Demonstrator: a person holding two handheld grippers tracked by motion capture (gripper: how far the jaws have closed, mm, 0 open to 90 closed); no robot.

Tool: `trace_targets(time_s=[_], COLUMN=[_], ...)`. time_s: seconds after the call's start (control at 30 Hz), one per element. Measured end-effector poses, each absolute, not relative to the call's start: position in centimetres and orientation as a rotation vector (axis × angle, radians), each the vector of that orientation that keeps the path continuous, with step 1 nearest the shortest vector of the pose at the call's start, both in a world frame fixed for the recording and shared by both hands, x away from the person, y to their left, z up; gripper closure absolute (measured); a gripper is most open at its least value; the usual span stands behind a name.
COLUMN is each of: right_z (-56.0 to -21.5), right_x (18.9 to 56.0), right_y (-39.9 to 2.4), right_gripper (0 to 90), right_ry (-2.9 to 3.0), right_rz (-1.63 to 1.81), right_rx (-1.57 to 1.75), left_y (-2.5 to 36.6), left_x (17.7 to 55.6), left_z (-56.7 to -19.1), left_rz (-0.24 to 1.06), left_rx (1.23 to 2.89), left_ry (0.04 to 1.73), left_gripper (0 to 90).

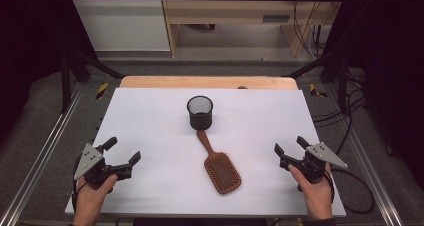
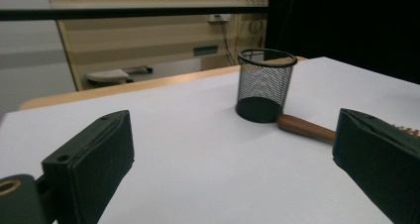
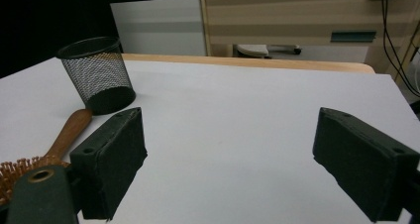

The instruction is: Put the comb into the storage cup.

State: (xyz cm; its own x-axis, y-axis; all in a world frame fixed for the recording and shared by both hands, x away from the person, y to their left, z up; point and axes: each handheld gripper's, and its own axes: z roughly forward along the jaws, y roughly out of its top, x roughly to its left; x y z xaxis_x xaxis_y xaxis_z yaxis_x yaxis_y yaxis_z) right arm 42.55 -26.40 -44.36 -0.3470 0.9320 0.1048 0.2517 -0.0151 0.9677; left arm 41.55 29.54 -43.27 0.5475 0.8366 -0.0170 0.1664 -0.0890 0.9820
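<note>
Two grippers wide open and empty, left gripper (image 1: pixel 121 152) near the table's (image 1: pixel 150 116) left edge, right gripper (image 1: pixel 290 146) near its right edge, hairbrush (image 1: pixel 219 166) lying mid-table between them, bristles up, handle pointing toward the far edge, tip touching the mesh cup (image 1: pixel 200 112), head toward the near edge.

Both grippers are matte black w/ two blocky jaws each; left gripper (image 1: pixel 123 151) at lower left of the high view carries a grey three-cornered plate (image 1: pixel 88 160) w/ small dark screw dots, right gripper (image 1: pixel 289 145) at lower right has the same plate (image 1: pixel 326 155). A black cable (image 1: pixel 361 192) loops off the right one at the frame's lower right, & dark cuffs show at bottom edge. In the gripper views the pads (image 3: pixel 110 160) are thick black rectangular blocks w/ small round holes, plus a brass-ringed hole (image 3: pixel 40 175) lower left
</note>
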Motion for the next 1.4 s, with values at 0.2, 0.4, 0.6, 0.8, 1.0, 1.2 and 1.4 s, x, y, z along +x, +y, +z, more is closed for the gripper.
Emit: trace_targets(time_s=[0.2,0.4,0.6,0.8,1.0,1.2,1.4], right_z=[-44.6,-44.5,-44.7,-44.7,-44.8,-44.8,-44.6], right_x=[42.9,42.9,43.3,43.3,43.4,43.4,43.2], right_y=[-25.9,-25.8,-25.7,-25.6,-25.7,-25.7,-25.6], right_gripper=[10.1,8.7,8.0,8.0,8.0,8.2,8.5], right_ry=[1.685,1.684,1.693,1.697,1.696,1.7,1.703], right_rz=[1.399,1.425,1.414,1.419,1.419,1.413,1.422], right_rx=[1.225,1.212,1.213,1.21,1.216,1.215,1.202], left_y=[26.7,23.7,20.8,18.5,16.0,14.3,12.8], left_x=[42.8,44.9,46.5,47.5,48.5,49.5,50.2], left_z=[-42.8,-42.3,-42.3,-42.2,-42.3,-42.7,-43.1], left_rz=[0.634,0.605,0.561,0.5,0.429,0.367,0.316], left_rx=[1.669,1.76,1.822,1.884,1.932,1.959,1.971], left_ry=[0.848,0.787,0.762,0.752,0.706,0.704,0.666], left_gripper=[3.9,4.2,4.9,13.7,30.8,53.0,71.0])
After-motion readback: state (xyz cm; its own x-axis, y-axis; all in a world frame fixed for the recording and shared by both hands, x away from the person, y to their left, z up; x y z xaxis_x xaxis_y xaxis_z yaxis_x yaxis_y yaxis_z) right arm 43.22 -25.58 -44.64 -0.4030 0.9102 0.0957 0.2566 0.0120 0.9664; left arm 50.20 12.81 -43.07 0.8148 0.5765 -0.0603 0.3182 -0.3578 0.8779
